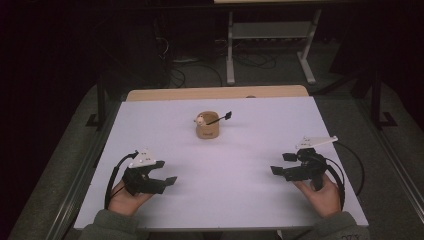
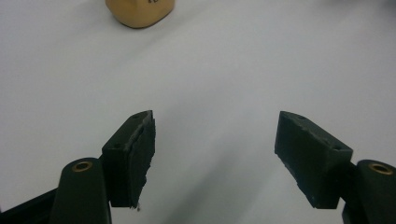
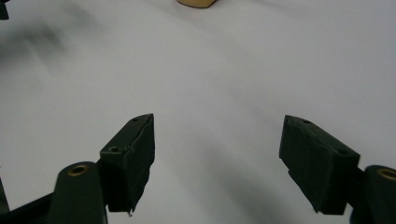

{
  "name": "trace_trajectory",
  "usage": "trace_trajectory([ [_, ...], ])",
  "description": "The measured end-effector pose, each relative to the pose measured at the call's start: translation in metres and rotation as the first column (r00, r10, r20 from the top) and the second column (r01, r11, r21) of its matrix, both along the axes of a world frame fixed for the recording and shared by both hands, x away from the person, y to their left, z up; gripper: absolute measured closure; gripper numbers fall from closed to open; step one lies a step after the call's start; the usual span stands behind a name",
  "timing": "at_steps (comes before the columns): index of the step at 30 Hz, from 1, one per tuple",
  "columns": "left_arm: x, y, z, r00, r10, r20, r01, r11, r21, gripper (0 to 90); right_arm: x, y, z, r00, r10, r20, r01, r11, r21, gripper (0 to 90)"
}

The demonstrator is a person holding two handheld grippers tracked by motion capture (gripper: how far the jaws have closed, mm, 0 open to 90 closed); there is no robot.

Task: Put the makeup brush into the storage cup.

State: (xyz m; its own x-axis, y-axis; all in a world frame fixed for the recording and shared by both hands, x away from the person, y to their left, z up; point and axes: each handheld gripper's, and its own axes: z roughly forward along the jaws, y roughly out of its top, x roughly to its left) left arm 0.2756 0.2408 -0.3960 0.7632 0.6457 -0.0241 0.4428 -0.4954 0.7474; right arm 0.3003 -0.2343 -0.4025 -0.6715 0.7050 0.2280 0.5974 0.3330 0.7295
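A small tan wooden holder [image 1: 208, 131] stands upright at the middle of the white table [image 1: 250, 200], toward its far side. A black-tipped stick [image 1: 223, 118] leans out of it to the right, and a small beige knob [image 1: 200, 120] sits at its rim. My left gripper [image 1: 165, 172] rests in a hand at the near left, open and holding nothing. My right gripper [image 1: 282, 163] is at the near right, also open and holding nothing. In the left gripper view the jaws of the left gripper [image 2: 215, 140] stand wide apart, with the holder [image 2: 140, 11] far ahead. The right gripper [image 3: 217, 144] sees the holder [image 3: 196, 3] at the top edge.
A strip of wooden tabletop [image 1: 215, 93] shows beyond the white sheet. Behind it a metal stand [image 1: 230, 50] and cables [image 1: 200, 70] lie on the dark floor. Bare white surface spans between the grippers and the holder.
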Motion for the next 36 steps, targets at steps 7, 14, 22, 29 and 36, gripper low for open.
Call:
trace_trajectory([
  [7,-0.005,0.002,-0.003,0.9999,0.009,0.007,-0.009,1.0,-0.003,26.4,-0.006,-0.006,-0.004,0.9999,-0.009,0.008,0.009,1.0,0.005,24.6],
  [14,-0.011,0.006,-0.005,0.9998,0.012,0.013,-0.012,0.9999,0.002,26.3,-0.013,-0.012,-0.007,0.9998,-0.017,0.007,0.017,1.0,0.005,24.6],
  [22,-0.014,0.009,-0.007,0.9994,0.028,0.022,-0.027,0.9995,-0.016,25.4,-0.02,-0.016,-0.009,0.9994,-0.026,0.021,0.026,1.0,0.009,24.7],
  [29,-0.016,0.014,-0.011,0.9993,0.031,0.024,-0.031,0.9995,0.003,24.7,-0.024,-0.018,-0.011,0.9993,-0.031,0.019,0.031,0.999,0.012,24.7],
  [36,-0.015,0.015,-0.016,0.9992,0.037,0.012,-0.037,0.9993,-0.006,24.4,-0.024,-0.013,-0.012,0.9994,-0.023,0.026,0.022,1.0,0.006,24.7],
])
